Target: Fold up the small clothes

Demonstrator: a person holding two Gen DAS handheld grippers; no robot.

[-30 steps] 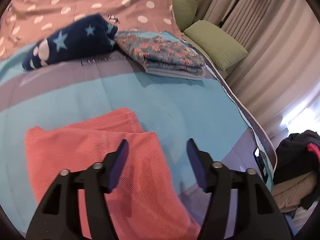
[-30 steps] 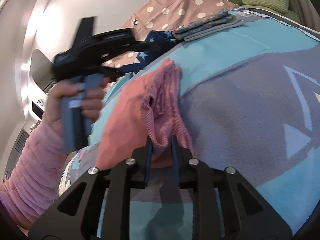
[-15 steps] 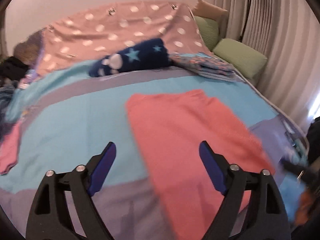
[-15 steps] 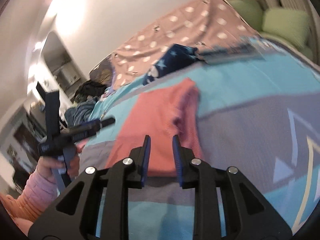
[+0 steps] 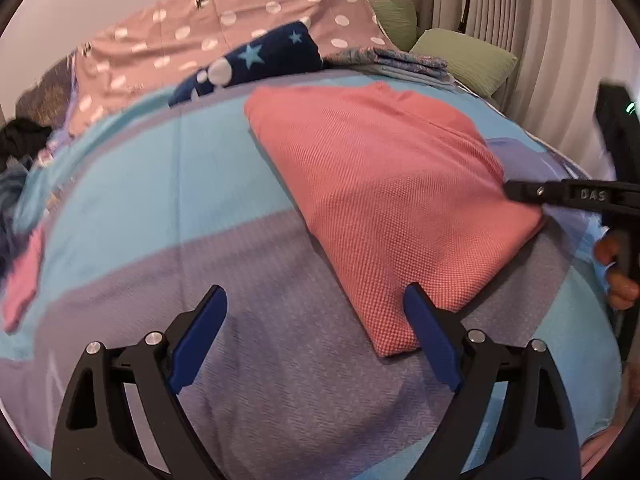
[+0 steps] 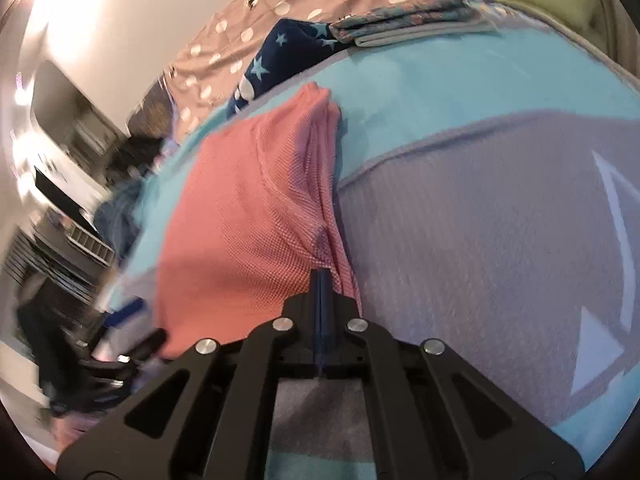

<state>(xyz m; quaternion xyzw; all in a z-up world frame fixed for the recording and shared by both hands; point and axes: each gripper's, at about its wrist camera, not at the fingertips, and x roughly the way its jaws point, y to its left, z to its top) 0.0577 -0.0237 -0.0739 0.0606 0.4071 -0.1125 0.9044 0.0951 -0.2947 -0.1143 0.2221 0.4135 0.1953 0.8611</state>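
Observation:
A folded pink knit garment (image 5: 384, 184) lies on the blue and purple bedspread (image 5: 168, 184). My left gripper (image 5: 316, 312) is wide open just above the bed, its right finger (image 5: 428, 340) touching the garment's near corner. My right gripper (image 6: 322, 276) is shut on the garment's (image 6: 240, 216) right edge; it also shows in the left wrist view (image 5: 520, 191) at that edge.
A navy star-patterned folded cloth (image 5: 256, 60) and a folded floral cloth (image 5: 396, 62) lie at the back of the bed before a polka-dot cover (image 5: 200, 28). Green pillows (image 5: 468, 56) are back right. Another pink cloth (image 5: 22, 276) lies far left.
The left gripper has pulled back and lowered, opening wide beside the garment's near corner. The right gripper has closed onto the garment's right edge.

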